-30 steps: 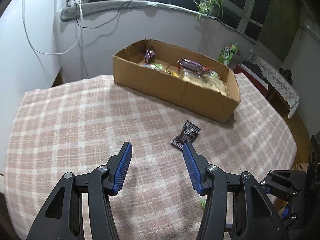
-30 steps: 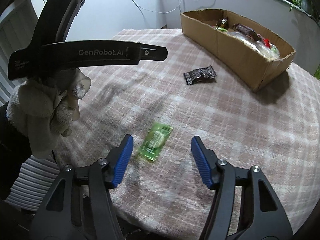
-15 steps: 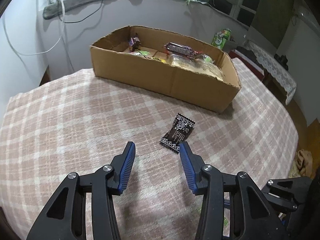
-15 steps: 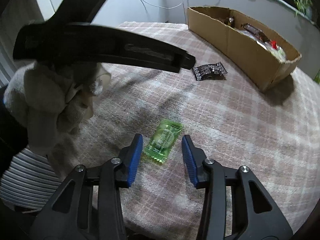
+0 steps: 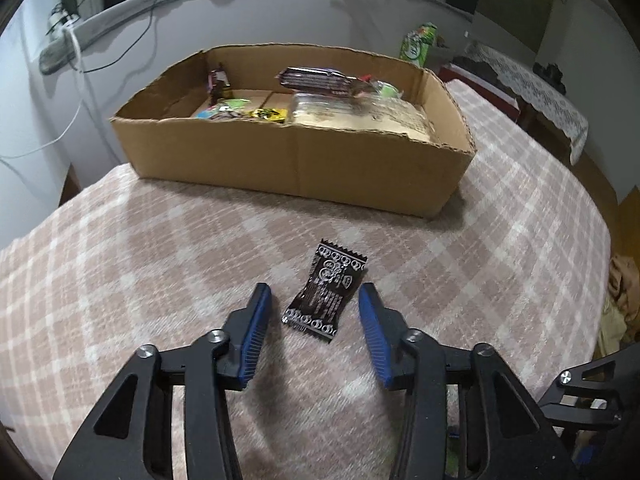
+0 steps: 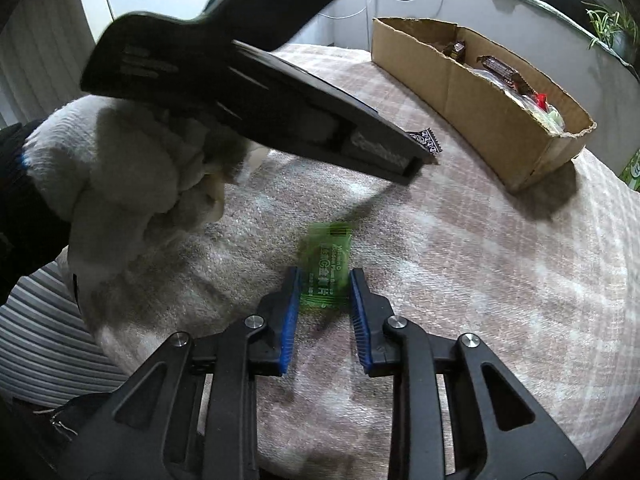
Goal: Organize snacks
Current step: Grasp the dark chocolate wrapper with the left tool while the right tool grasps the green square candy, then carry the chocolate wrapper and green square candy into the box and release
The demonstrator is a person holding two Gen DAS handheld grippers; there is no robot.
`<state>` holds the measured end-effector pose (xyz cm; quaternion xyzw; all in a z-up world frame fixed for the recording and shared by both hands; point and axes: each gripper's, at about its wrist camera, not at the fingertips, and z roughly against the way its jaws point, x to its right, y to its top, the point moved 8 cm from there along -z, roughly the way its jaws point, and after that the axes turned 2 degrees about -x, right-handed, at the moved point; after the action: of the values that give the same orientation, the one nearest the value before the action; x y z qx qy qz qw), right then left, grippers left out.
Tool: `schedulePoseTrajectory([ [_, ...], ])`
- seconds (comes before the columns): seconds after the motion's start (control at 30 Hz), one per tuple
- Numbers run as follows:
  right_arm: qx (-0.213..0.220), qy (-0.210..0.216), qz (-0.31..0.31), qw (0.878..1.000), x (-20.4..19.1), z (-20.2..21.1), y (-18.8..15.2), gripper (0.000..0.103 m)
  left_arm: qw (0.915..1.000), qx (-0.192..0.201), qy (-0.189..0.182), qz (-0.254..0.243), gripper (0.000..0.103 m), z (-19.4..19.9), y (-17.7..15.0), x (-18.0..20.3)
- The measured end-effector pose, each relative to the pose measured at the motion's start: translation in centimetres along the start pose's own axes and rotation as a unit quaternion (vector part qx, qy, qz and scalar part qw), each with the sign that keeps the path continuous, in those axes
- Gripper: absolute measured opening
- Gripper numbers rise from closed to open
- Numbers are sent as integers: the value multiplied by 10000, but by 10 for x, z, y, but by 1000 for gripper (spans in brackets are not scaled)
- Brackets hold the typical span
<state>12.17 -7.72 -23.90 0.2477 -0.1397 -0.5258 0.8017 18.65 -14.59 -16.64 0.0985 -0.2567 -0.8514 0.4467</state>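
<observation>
Snacks sit in two places relative to the cardboard box (image 5: 296, 160): some already lie inside it, and two wrapped pieces lie loose on the checked tablecloth (image 5: 120, 264) in front of it. Inside the box a long dark bar (image 5: 316, 79) rests toward its right half, on top of clear packets, with a small dark wrapper (image 5: 218, 80) propped near the far wall to the left and a yellow sweet (image 5: 269, 114) close to the near wall. Outside, near the box's front wall, lies a black snack packet (image 5: 326, 292) with white print, flat on the cloth. The left gripper (image 5: 316, 306) has its blue pads either side of that packet; its jaws have just been closing, yet a gap shows on both sides, so they stand apart and hold nothing. Farther from the box lies a green candy packet (image 6: 326, 268), slightly blurred. The right gripper (image 6: 324, 292) has been closing too, and its pads now look pressed against the packet's long edges, though the blur makes the contact hard to judge exactly. In the right wrist view a hand in a pale knitted glove (image 6: 132, 184) holds the left tool's handle, whose dark body crosses between the camera and the box.
</observation>
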Motion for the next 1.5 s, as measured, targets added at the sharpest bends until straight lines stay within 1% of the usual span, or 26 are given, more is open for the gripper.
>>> schedulePoseTrajectory([
  [0.1, 1, -14, -5, 10000, 3, 2, -2, 25, 9999, -21, 64, -101, 33, -4, 1, 1],
  [0.17, 2, -46, -18, 10000, 7, 3, -3, 25, 9998, -15, 80, -173, 28, -5, 2, 3],
  [0.2, 2, -59, -32, 10000, 10, 4, -3, 25, 9998, -12, 83, -199, 22, -5, 2, 3],
  [0.33, 10, -125, -103, 9999, 20, 7, -5, 25, 9996, 26, 151, -222, 22, -5, 2, 6],
  [0.57, 37, -130, -309, 9994, 41, 11, -7, 25, 9997, 116, 132, 141, 22, 3, -7, -5],
  [0.73, 113, -150, -461, 9988, 57, 16, -5, 25, 9987, 258, 128, 414, 22, 16, -13, -13],
  [1.03, 333, -221, -620, 9973, 64, 36, -7, 25, 9967, 506, 140, 627, 22, 38, -9, -21],
  [1.23, 540, -322, -648, 9959, 81, 48, 12, 25, 9955, 635, 198, 669, 22, 47, -1, -25],
  [1.5, 878, -421, -681, 9929, 117, 61, 56, 25, 9933, 797, 325, 768, 22, 56, 18, -42],
])
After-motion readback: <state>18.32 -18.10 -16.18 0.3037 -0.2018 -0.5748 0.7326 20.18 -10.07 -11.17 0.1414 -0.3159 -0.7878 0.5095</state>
